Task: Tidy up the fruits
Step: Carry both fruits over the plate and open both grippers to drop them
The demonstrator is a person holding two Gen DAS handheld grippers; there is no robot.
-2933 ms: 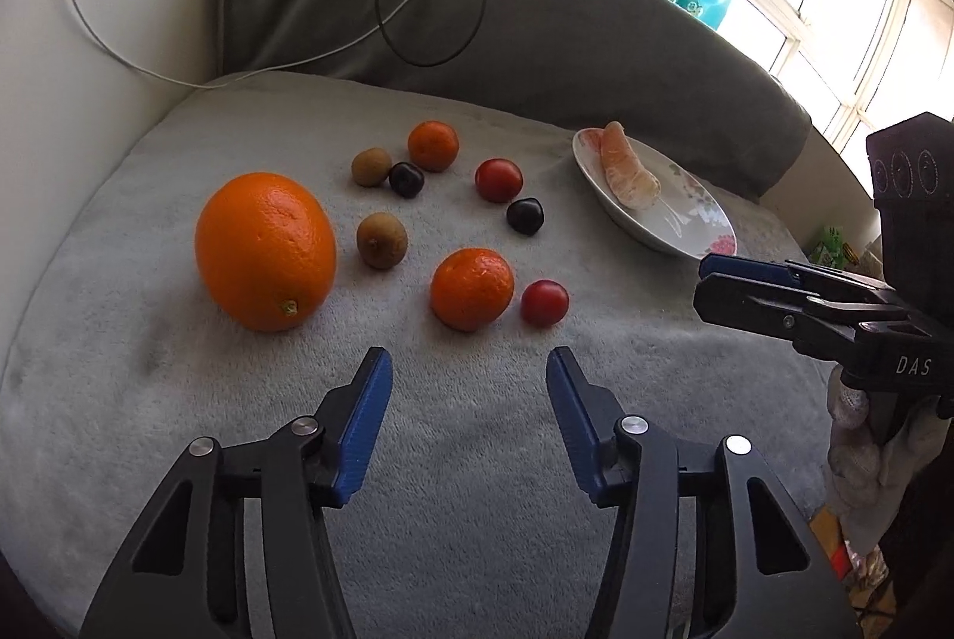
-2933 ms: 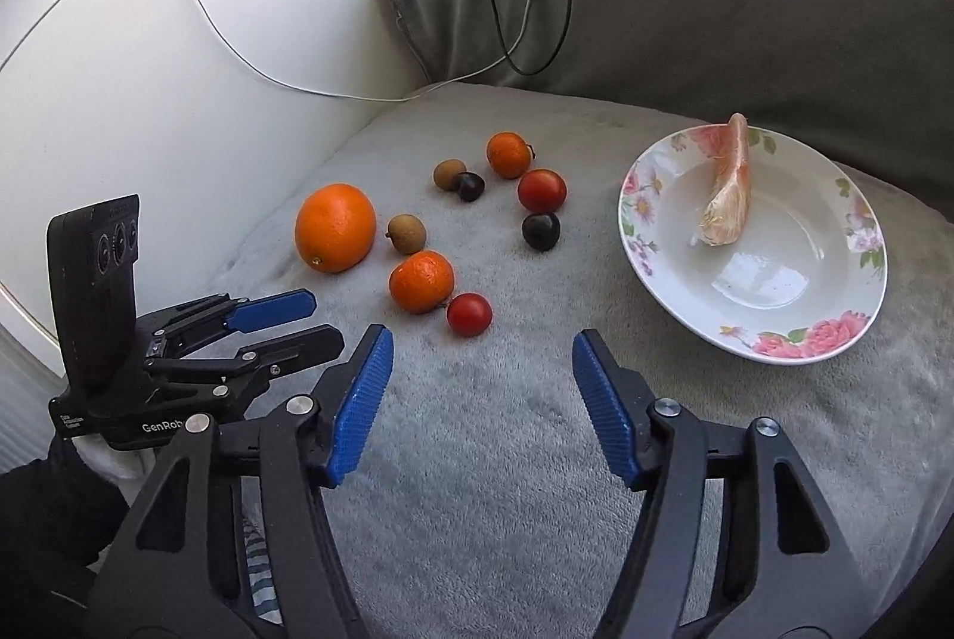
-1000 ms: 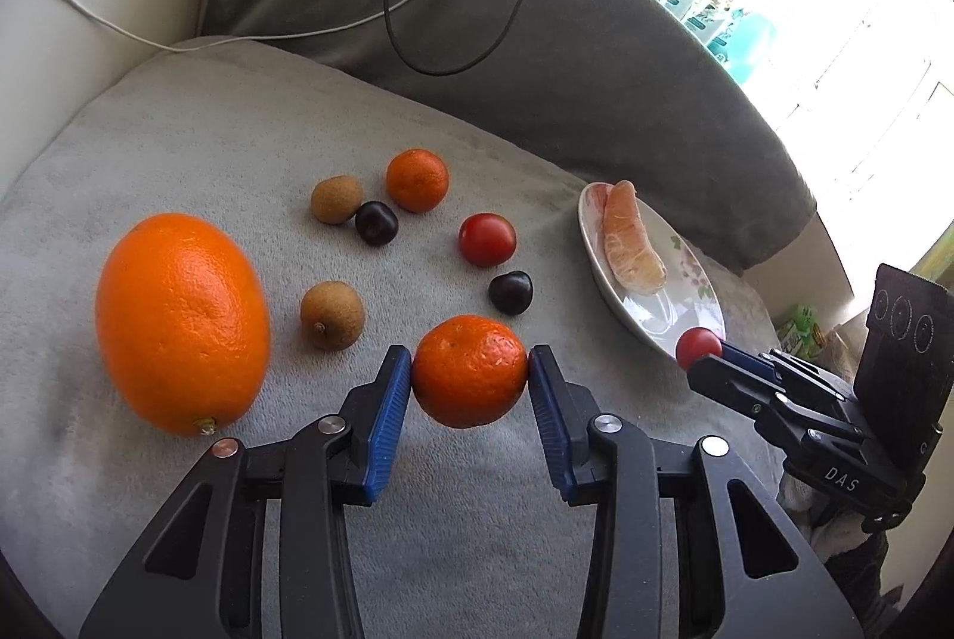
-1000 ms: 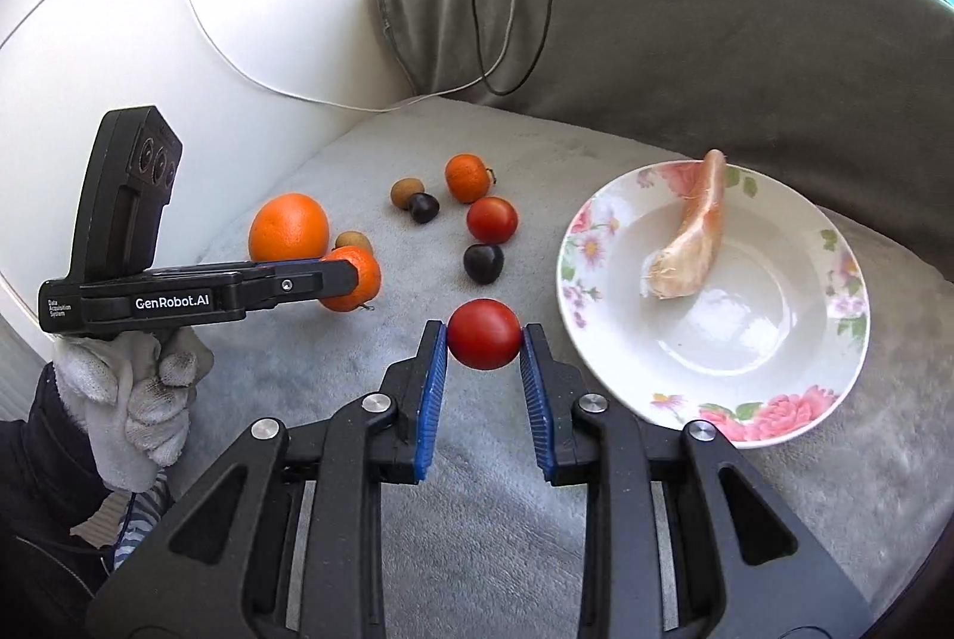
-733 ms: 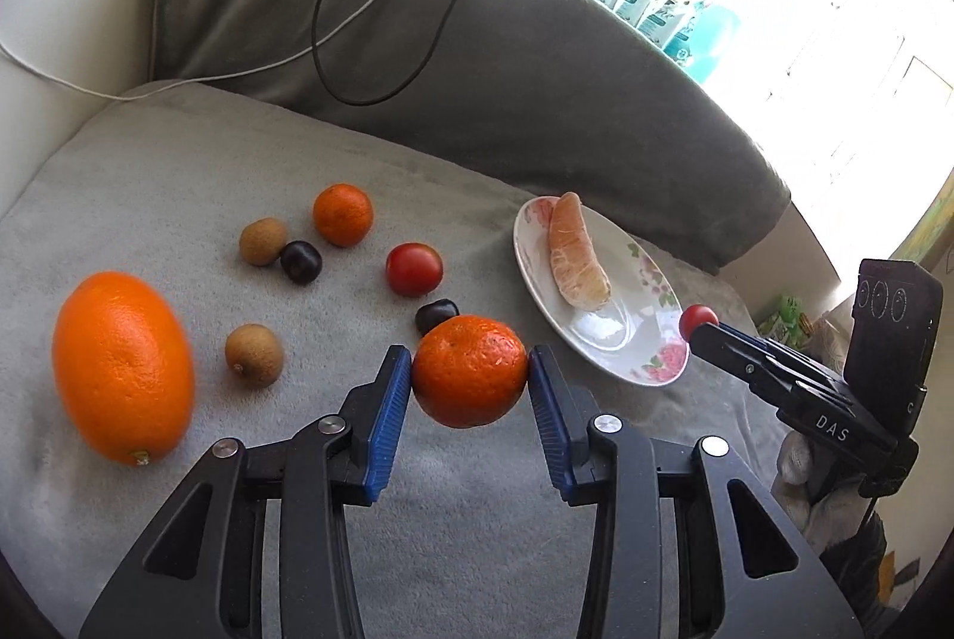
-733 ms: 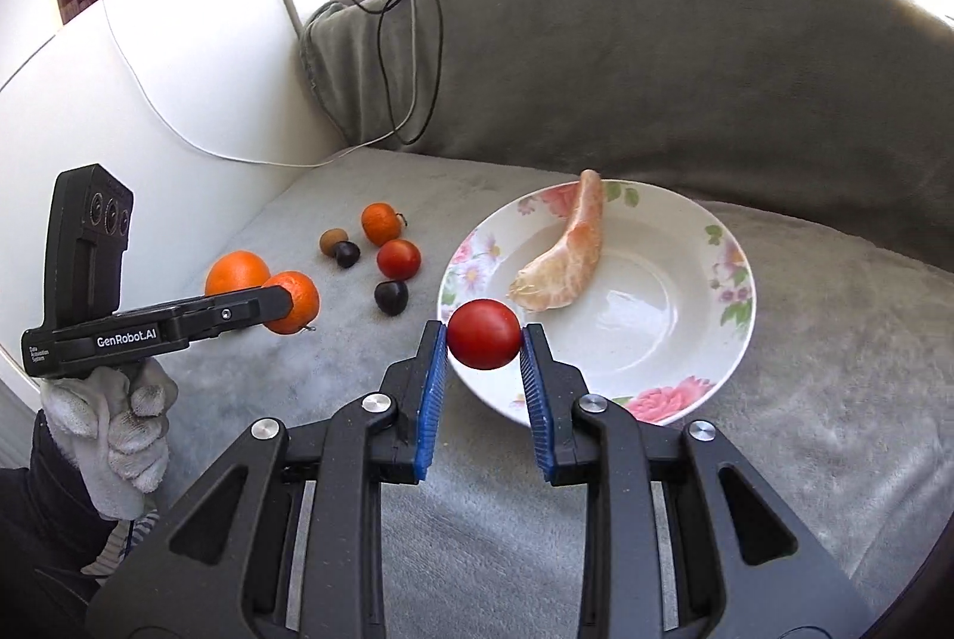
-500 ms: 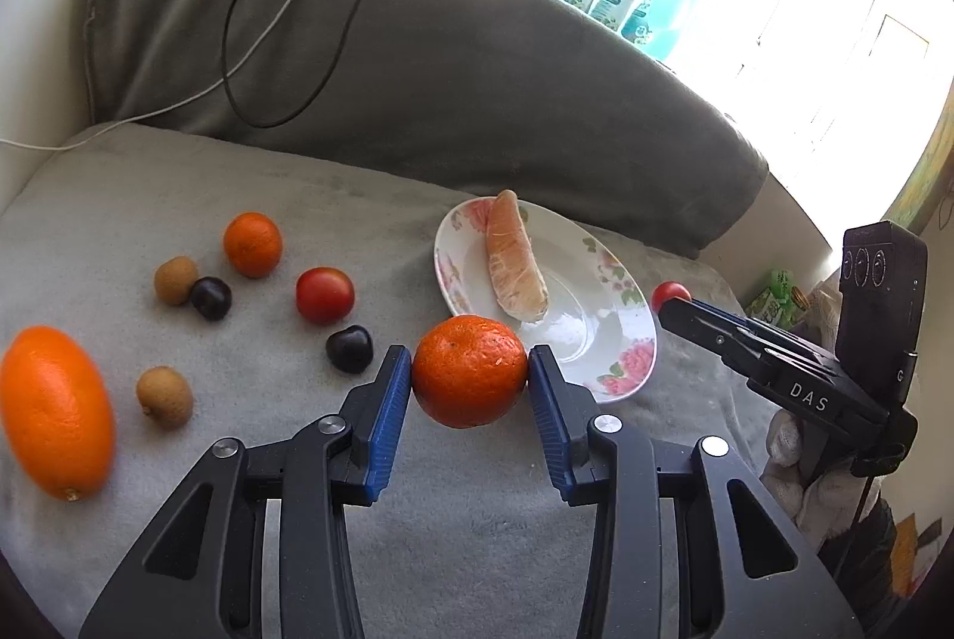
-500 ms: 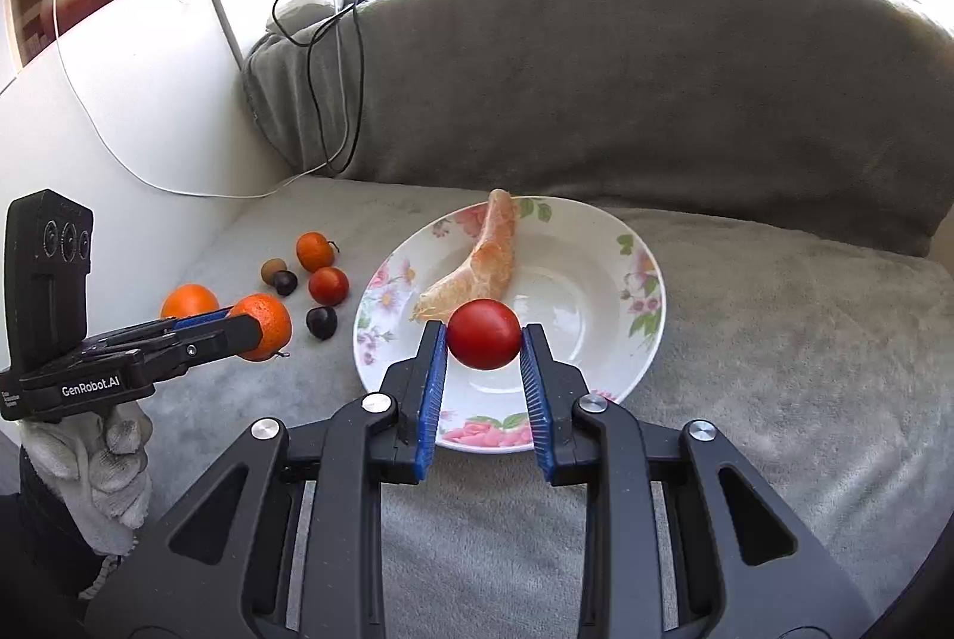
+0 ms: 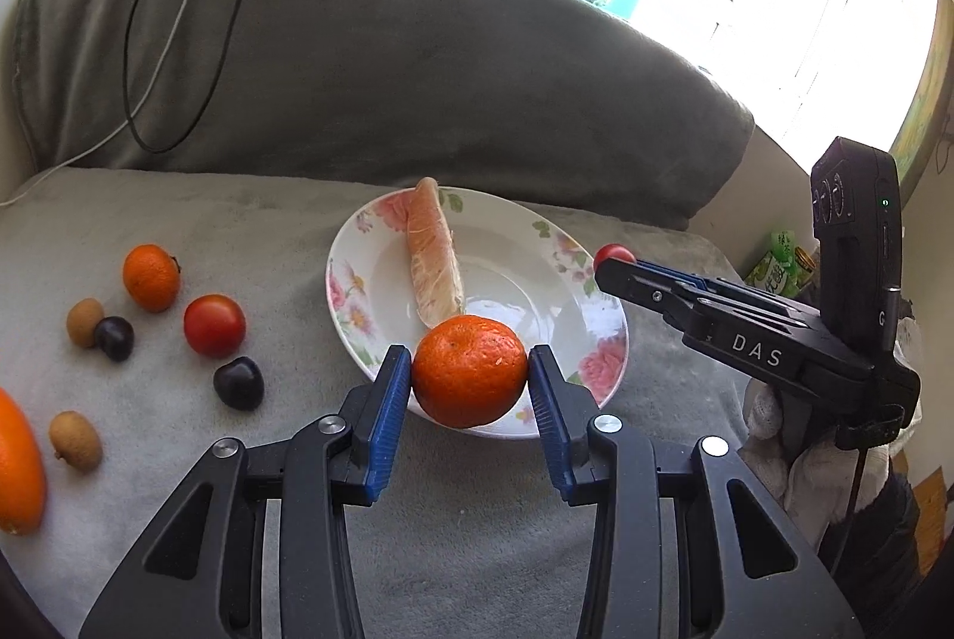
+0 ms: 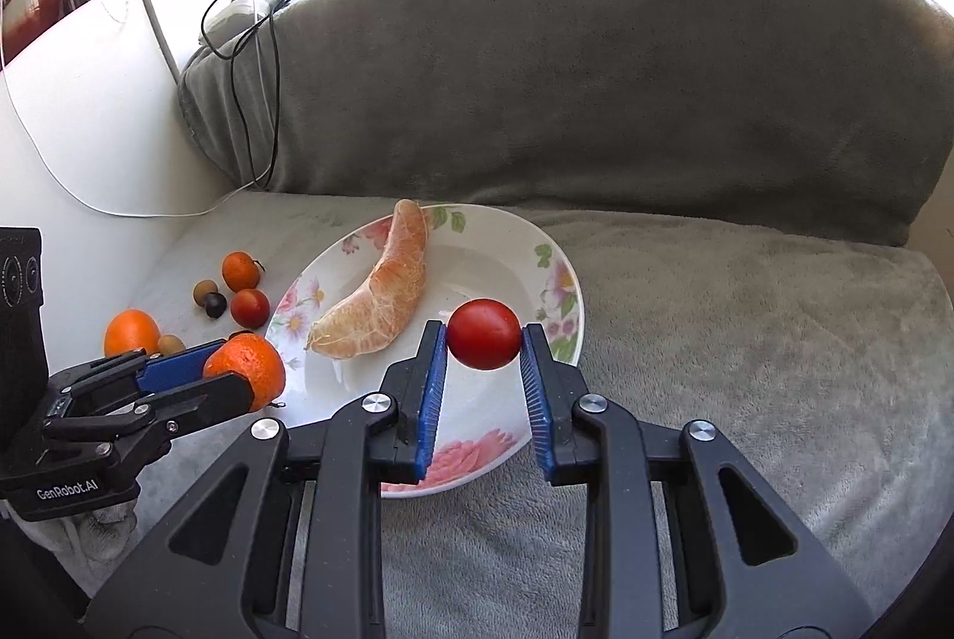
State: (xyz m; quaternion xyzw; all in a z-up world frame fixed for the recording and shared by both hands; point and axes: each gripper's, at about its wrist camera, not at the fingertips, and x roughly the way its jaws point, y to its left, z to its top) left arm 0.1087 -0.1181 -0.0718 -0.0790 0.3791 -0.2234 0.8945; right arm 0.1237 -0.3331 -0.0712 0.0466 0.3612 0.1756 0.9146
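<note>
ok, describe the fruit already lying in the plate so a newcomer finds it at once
Start at the grey plush cushion and find the white floral-rimmed plate on it. Inside the plate lies one long, curved, peeled pale-orange citrus segment. Unlike the round whole fruits beside the plate, it is crescent-shaped, skinless and veined with white pith.

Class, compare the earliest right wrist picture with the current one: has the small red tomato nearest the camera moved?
Yes. The red tomato left the grey blanket; the right gripper now holds it by the floral plate.

pomelo segment point(image 9: 434, 257) in plate point(image 9: 554, 245); loose fruit point(image 9: 214, 325) left of plate, on blanket point(image 9: 256, 216).
</note>
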